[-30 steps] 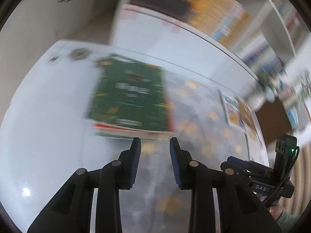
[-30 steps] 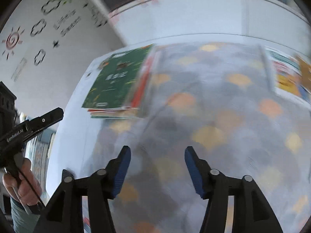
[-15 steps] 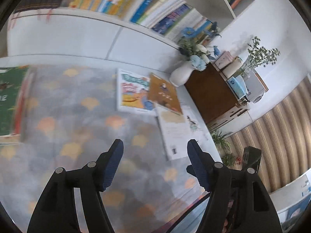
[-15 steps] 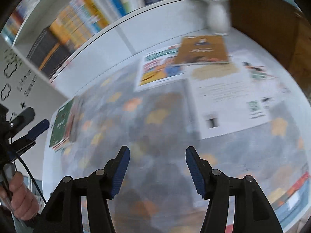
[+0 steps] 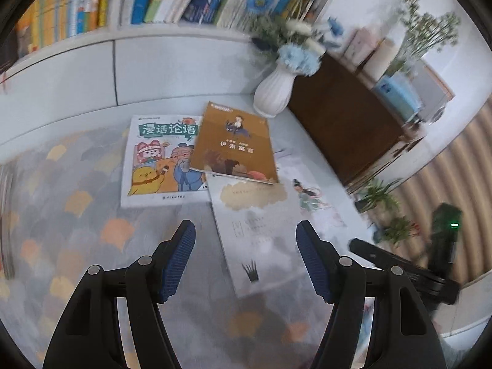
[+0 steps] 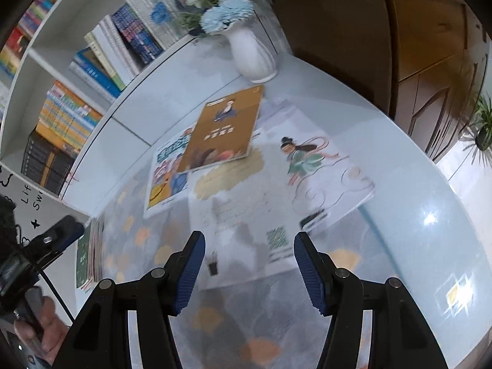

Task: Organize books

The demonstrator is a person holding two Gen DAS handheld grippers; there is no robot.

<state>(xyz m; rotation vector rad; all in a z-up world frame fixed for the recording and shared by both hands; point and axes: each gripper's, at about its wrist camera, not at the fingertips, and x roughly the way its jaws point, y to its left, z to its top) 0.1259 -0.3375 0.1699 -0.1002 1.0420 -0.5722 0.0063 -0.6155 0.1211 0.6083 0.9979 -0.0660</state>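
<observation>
- 3 loose books lay flat on the patterned table mat (image 5: 77,203), overlapping each other like a fan, at about 12 o'clock from both grippers.
- The brown book (image 5: 235,144) was on top. It covered the right edge of the cartoon-cover book (image 5: 156,160) and the upper edge of the white book (image 5: 261,230).
- The white book was the nearest one; in the right wrist view its lower edge (image 6: 246,246) lay between the 2 blue pads.
- A finished stack with a green cover (image 6: 87,255) lay at 9 o'clock in the right wrist view, well apart from the 3.
- I judge these books to be thin, light paperbacks that bend easily, with smooth covers that can slide on each other. A flat book gives little to pinch, so a free edge or corner seems the best place to take hold, starting with the brown one on top.
- The white vase (image 5: 273,95) with flowers stood just beyond the brown book at 1 o'clock and could tip.
- The left gripper (image 5: 246,261) had its jaws apart, holding and touching nothing.
- The right gripper (image 6: 249,269) was also spread and empty, above the white book.
</observation>
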